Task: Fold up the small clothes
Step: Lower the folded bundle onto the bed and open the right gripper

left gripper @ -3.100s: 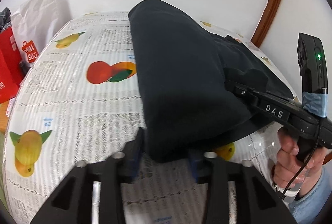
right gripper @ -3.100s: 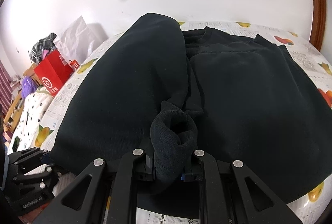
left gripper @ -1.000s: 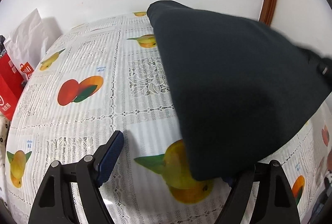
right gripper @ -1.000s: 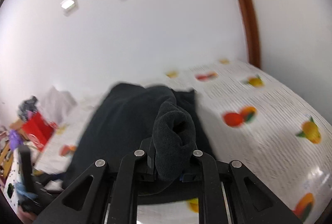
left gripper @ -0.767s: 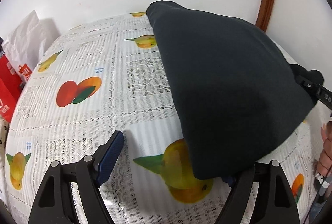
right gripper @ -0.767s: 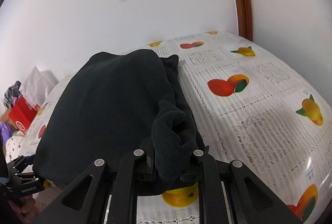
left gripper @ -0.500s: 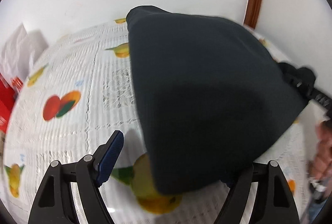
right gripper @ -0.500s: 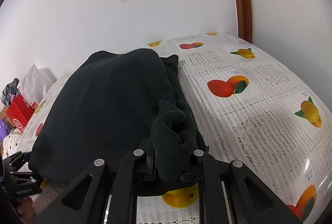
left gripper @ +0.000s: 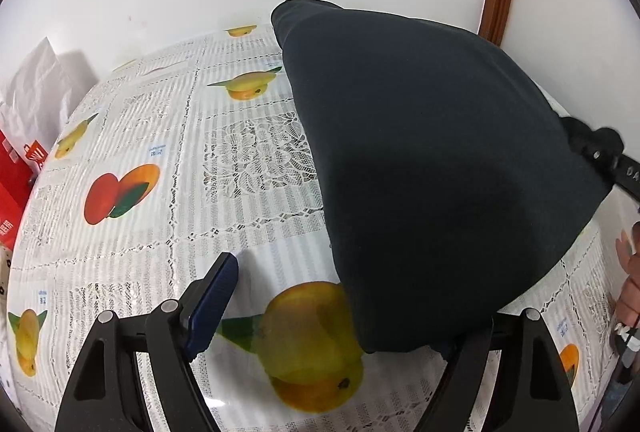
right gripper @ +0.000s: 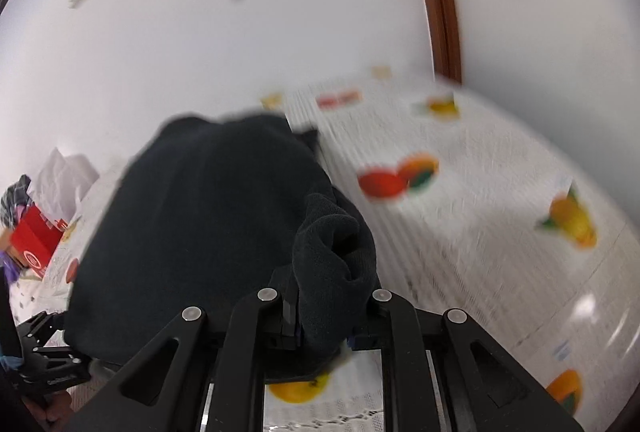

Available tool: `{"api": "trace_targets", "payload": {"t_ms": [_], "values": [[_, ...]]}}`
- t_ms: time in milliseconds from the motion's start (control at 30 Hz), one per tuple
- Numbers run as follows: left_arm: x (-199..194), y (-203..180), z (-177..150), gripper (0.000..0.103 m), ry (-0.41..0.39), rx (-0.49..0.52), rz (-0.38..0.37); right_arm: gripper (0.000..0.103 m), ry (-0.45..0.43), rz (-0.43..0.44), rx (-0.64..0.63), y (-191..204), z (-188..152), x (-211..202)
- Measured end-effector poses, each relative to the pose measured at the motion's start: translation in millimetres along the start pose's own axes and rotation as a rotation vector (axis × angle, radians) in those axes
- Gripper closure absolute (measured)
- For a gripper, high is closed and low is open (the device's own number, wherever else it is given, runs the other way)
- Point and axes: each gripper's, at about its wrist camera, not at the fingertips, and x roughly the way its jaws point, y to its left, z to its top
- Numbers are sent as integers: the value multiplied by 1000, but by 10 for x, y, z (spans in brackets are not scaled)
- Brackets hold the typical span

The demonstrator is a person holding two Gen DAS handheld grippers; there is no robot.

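Dark, near-black knit garment [left gripper: 432,160], folded over on itself into a thick, smooth-topped bundle. It lies on the worktop [left gripper: 168,216], on the fruit-print cloth, its near lower corner overlapping a printed yellow fruit. One ribbed end is bunched into a roll [right gripper: 334,264] at the right-hand edge. Far end reaches toward the wall.

Both wrist views close, angled down along fingers onto fruit-print tablecloth [left gripper: 120,240]; shared: dark garment [left gripper: 440,152], white wall [right gripper: 280,12].
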Motion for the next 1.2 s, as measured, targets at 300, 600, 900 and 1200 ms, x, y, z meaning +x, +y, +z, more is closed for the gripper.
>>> {"api": "trace_targets", "payload": {"t_ms": [300,600,900,1200], "values": [[-191,168,-90,41,-30,-19,-27,61,27,-10,21,-93,-75,-233],[-350,97,-147,96,-38,-23,-80,93,21,-25,-27,99,-130,-167],[-650,396,-486,96,-28,-58,7,91,57,125,-108,370,-138,-72],[-732,477,-578,93,-28,-81,-16,75,-14,106,-137,299,-255,-540]]}}
